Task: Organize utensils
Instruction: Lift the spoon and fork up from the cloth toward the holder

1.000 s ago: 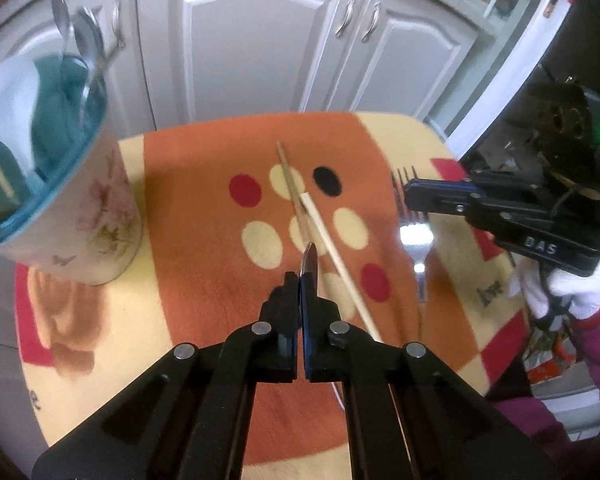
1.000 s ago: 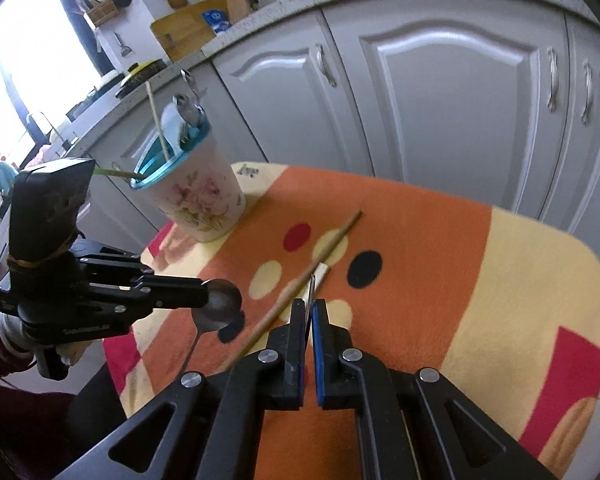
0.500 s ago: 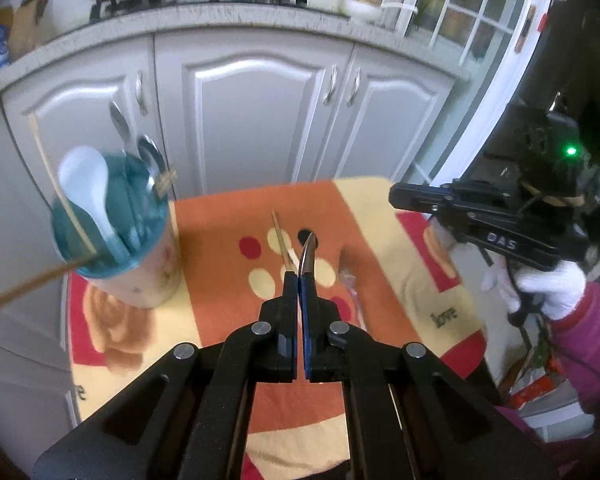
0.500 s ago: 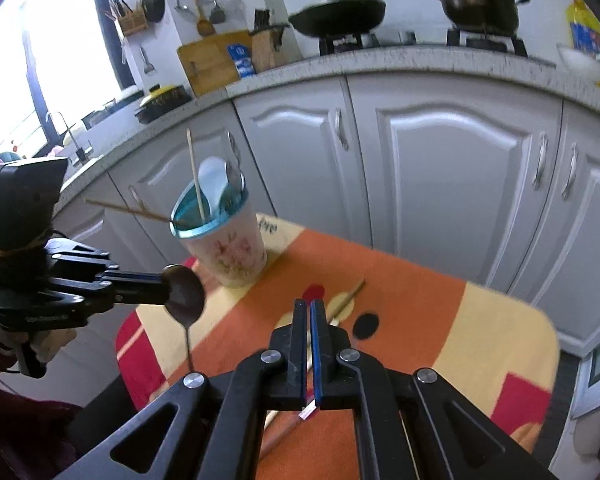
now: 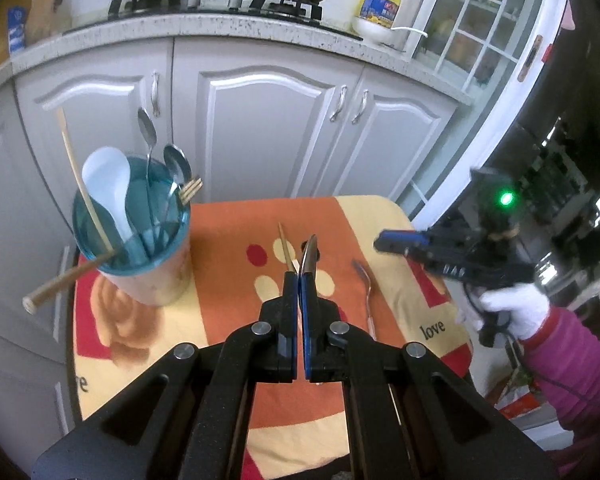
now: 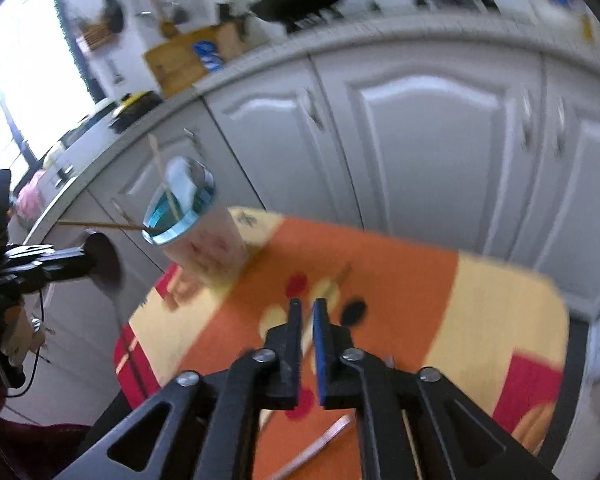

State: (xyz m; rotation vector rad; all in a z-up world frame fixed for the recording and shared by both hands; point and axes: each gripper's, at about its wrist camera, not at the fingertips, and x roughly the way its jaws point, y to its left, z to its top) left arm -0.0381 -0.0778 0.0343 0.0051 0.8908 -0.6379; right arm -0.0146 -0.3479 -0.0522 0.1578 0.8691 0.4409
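My left gripper is shut on a metal spoon, held high above the orange cloth; its bowl also shows in the right wrist view. The floral holder cup at the left holds a white spoon, metal spoons, a fork and chopsticks; it shows blurred in the right wrist view. A fork and a chopstick lie on the cloth. My right gripper has a narrow gap and is empty; it hovers at the right.
The small table with the orange and yellow cloth stands before white cabinet doors. A counter with a stove, pots and an oil bottle is behind. The right wrist view is motion-blurred.
Both grippers have risen higher above the table. The left still holds the spoon. The right gripper has let go of the fork, which lies on the cloth, and its jaws have parted slightly.
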